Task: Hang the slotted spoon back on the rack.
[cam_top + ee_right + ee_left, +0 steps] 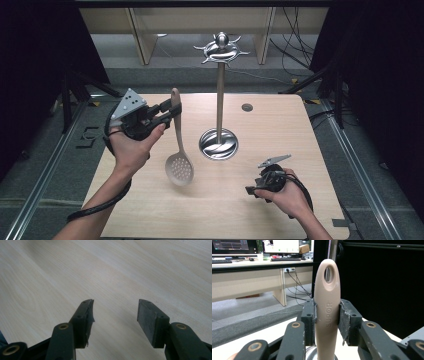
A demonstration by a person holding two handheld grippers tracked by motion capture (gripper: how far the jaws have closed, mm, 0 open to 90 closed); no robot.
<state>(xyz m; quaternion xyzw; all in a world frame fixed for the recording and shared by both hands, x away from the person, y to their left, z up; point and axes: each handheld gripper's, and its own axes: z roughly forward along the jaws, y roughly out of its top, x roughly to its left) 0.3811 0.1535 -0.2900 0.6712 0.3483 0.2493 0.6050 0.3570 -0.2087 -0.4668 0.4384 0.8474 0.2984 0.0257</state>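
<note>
A beige slotted spoon (pixel 178 145) hangs upright over the table, its perforated bowl at the bottom and its handle up. My left gripper (pixel 172 111) is shut on the upper handle; in the left gripper view the handle (pixel 327 307), marked SUPOR with an oval hanging hole at its tip, stands clamped between the pads (pixel 345 320). A shiny metal utensil stand (pixel 219 97) with a round base and hooked top stands just right of the spoon. My right gripper (pixel 251 190) rests low near the table's front right, open, with bare wood between its fingers (pixel 84 315).
The light wooden table (pixel 280 130) has a small round grommet (pixel 247 107) behind the stand. Beyond the far edge are a grey floor, desk legs and cables. Black curtains flank both sides, and metal rails run along the table's sides.
</note>
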